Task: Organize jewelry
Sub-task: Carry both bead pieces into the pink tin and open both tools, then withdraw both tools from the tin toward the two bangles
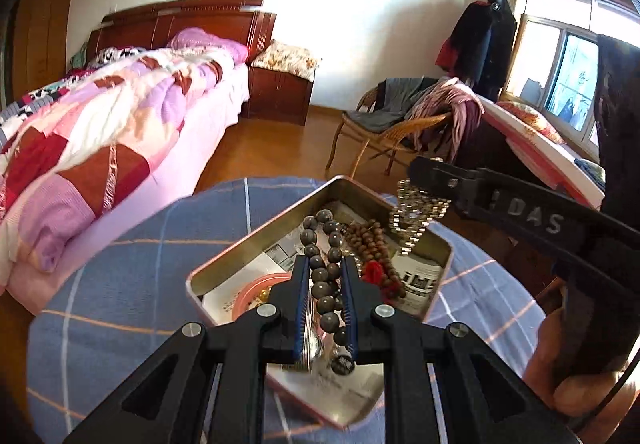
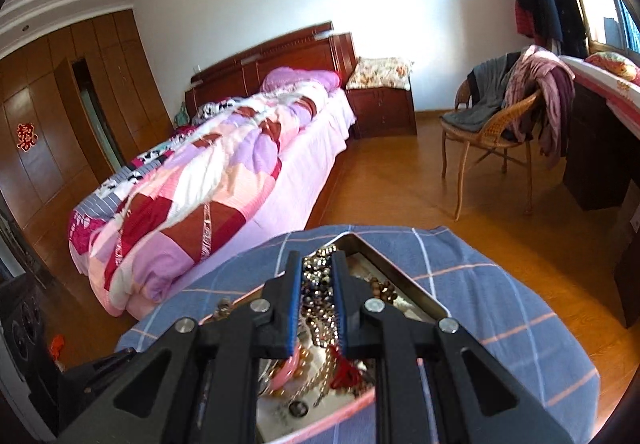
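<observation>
We keep the left gripper (image 1: 326,284) clenched on the dark round-bead bracelet (image 1: 325,264) and the right gripper (image 2: 316,280) clenched on the gold link chain (image 1: 416,218), both above the open metal tin (image 1: 224,256), probably to sort them apart.

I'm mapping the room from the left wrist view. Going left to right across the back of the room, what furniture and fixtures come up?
Bed → nightstand with a floral cushion → wicker chair draped with clothes → dark coats hanging → window.
</observation>
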Available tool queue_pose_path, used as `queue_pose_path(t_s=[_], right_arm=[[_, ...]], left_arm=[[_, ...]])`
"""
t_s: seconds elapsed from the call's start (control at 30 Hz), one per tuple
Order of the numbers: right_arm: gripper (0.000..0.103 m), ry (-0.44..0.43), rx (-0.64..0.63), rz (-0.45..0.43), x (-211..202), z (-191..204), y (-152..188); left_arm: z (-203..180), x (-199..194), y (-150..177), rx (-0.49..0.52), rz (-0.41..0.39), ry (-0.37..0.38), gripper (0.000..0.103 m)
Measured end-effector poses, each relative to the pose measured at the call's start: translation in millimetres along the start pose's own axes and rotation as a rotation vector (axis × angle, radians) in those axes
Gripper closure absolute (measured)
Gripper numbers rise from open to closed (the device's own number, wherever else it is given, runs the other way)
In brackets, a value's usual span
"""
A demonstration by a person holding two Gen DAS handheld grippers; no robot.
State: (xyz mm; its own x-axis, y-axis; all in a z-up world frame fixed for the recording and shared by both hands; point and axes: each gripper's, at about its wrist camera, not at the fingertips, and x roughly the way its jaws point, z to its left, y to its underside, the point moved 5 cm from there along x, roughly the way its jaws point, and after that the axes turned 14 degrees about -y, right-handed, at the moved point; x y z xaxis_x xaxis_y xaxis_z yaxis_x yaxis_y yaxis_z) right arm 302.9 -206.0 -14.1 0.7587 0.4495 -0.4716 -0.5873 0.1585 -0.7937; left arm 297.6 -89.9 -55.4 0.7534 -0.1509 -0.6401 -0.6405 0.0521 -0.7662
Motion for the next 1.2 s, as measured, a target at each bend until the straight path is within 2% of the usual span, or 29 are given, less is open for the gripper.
queue_pose_path(t_s=[0.1, 0.37, 0.47, 0.5, 0.57, 0.63, 0.7, 0.77, 0.83, 0.87, 1.0, 1.2], right_arm=[[0.085, -0.006, 0.032, 0.046, 20.5, -14.7, 6.4], [0.085, 0.005, 0.069, 0.114, 44.3, -32.2, 16.8], [0.078, 0.001, 0.096, 0.126, 46.9, -38.6, 18.8], [0.068, -0.01, 0.108, 0.129, 48.1, -38.7, 18.9], [0.059, -0.027, 0.137, 0.116, 42.5, -40.5, 19.1], [0.059, -0.025, 0.143, 0.107, 38.0, -38.7, 18.2], [0.059, -0.026, 0.148, 0.089, 26.9, -35.3, 17.2], [0.058, -0.027, 0.148, 0.073, 17.3, -32.6, 14.7], [0.051, -0.02, 0.144, 0.06, 11.3, -29.0, 11.9], [0.047, -0.009, 0.14, 0.048, 4.5, -26.0, 11.2], [0.042, 0.006, 0.135, 0.01, -15.5, -15.6, 11.5], [0.04, 0.028, 0.138, -0.006, -35.8, 0.4, 26.0]], left_arm=[[-2.5, 16.7, 1.4, 0.006, 0.026, -0.011, 0.088], [-7.2, 39.4, 4.2, 0.022, 0.076, -0.067, 0.088], [-8.3, 40.0, 3.5, 0.027, 0.081, -0.081, 0.088], [-9.0, 41.1, 3.0, 0.027, 0.083, -0.086, 0.087], [-9.2, 41.0, 3.0, 0.025, 0.088, -0.102, 0.082], [-9.0, 40.8, 3.6, 0.023, 0.103, -0.13, 0.058], [-8.2, 39.2, 2.2, 0.013, 0.104, -0.136, 0.045], [-6.6, 30.8, 0.0, 0.007, 0.088, -0.139, 0.041], [-5.4, 22.8, -1.7, 0.004, 0.08, -0.145, 0.034], [-4.6, 16.1, -2.0, 0.004, 0.071, -0.148, 0.032], [1.7, -2.0, 1.0, 0.001, 0.054, -0.172, 0.03], [12.4, -20.5, 16.0, 0.022, 0.054, -0.221, 0.028]])
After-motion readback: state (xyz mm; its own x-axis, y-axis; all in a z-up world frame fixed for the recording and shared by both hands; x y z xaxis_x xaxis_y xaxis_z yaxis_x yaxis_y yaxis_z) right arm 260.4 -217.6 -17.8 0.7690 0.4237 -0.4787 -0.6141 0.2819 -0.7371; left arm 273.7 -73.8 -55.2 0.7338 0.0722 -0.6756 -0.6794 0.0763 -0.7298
